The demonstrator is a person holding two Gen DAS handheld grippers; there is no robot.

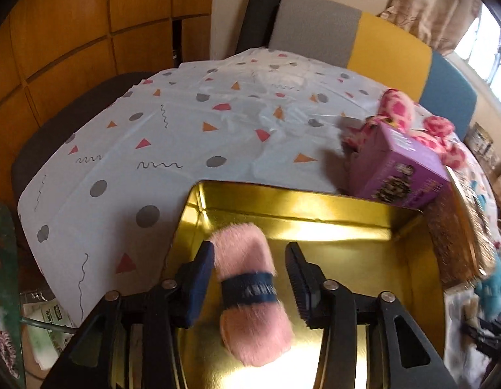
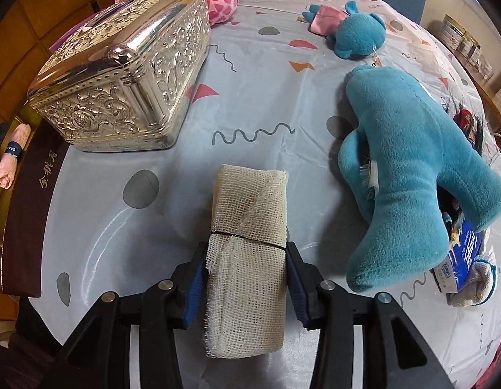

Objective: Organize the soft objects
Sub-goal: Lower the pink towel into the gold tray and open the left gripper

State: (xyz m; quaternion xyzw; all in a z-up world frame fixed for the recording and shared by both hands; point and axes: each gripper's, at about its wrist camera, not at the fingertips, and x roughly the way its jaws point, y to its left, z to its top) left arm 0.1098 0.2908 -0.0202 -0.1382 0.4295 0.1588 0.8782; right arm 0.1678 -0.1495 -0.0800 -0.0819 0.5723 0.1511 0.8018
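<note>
A pink fuzzy roll with a dark band lies between the fingers of my left gripper, over the floor of an open gold tin. The left pad sits against the roll, but a gap shows at the right pad, so the jaws stand open. The same pink roll appears at the far left of the right wrist view. My right gripper is shut on a cream gauze roll, which rests on the patterned tablecloth.
An embossed silver box stands left of the gauze roll. A large teal plush, a small teal plush and a tissue pack lie to the right. A purple box and a pink spotted plush sit behind the tin.
</note>
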